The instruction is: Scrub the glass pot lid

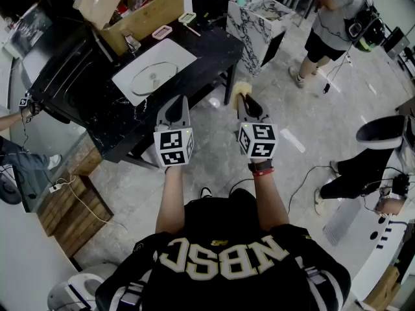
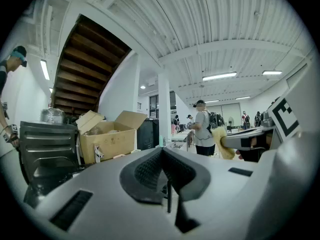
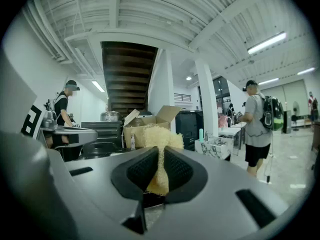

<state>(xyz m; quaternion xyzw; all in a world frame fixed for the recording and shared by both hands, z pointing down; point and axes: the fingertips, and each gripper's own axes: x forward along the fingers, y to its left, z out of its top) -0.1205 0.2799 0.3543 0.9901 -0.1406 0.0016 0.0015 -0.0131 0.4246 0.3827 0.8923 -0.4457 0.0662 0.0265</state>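
Observation:
The glass pot lid (image 1: pixel 154 78) lies flat on a white mat (image 1: pixel 154 69) on the black table (image 1: pixel 104 118). My left gripper (image 1: pixel 175 103) hovers off the table's near edge, short of the lid, shut with nothing between its jaws (image 2: pixel 161 156). My right gripper (image 1: pixel 245 98) is held level beside it over the floor, shut on a yellow sponge (image 1: pixel 240 88). In the right gripper view the sponge (image 3: pixel 159 146) sticks up out of the closed jaws. The left gripper view shows the sponge (image 2: pixel 220 142) at the right.
An open cardboard box (image 1: pixel 139 8) stands at the table's back. A marble-patterned block (image 1: pixel 256 24) sits right of the table. A person (image 1: pixel 337 18) stands at the far right; another person's legs (image 1: pixel 350 170) lie on the floor. A wooden pallet (image 1: pixel 68 206) is at the left.

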